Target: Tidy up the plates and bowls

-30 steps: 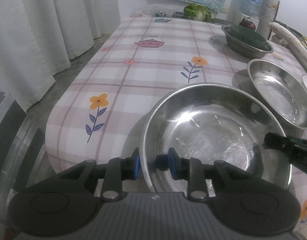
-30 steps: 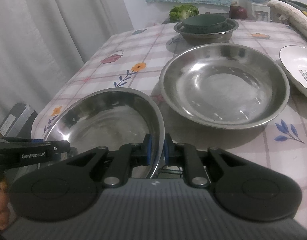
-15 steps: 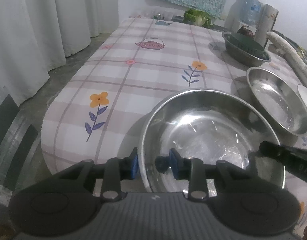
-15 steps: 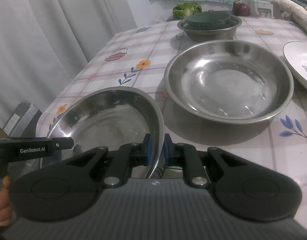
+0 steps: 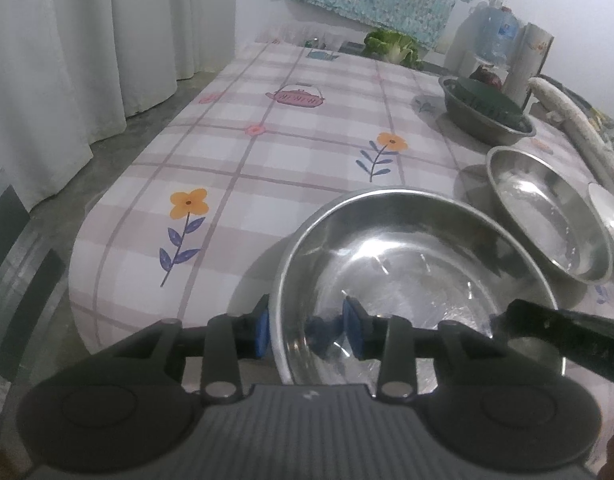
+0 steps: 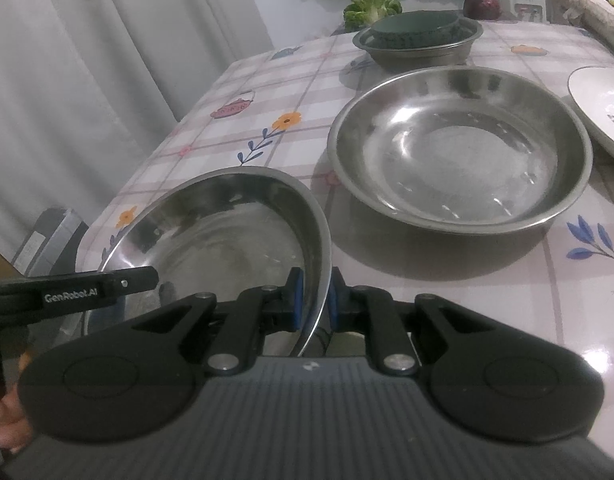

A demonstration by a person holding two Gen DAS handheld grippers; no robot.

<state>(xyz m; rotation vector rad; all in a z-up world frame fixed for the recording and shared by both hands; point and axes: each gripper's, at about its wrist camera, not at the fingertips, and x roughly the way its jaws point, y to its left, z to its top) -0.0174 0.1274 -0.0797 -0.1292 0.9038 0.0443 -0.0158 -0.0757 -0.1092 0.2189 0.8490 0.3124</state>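
A large steel bowl [image 5: 407,264] [image 6: 227,232] sits at the near corner of the flowered tablecloth, tilted up on its right side. My right gripper [image 6: 315,300] is shut on its right rim. The bowl's left rim stands between the jaws of my left gripper [image 5: 307,332], which are opening; the inner pad has come off the metal. Each wrist view shows the other gripper's finger over the bowl. A second steel bowl [image 6: 459,152] [image 5: 547,208] rests just beyond, beside a white plate [image 6: 603,108].
At the far end a steel bowl [image 6: 419,52] holds a dark green bowl [image 6: 415,26]. Behind it lie leafy greens [image 6: 371,6], a red onion [image 6: 481,6] and a water bottle [image 5: 495,32]. White curtains [image 5: 67,60] hang left of the table, whose edge drops off close to the near bowl.
The left gripper's jaws have spread wider around the bowl's rim. The right gripper has kept its grip, and the bowl has stayed in place.
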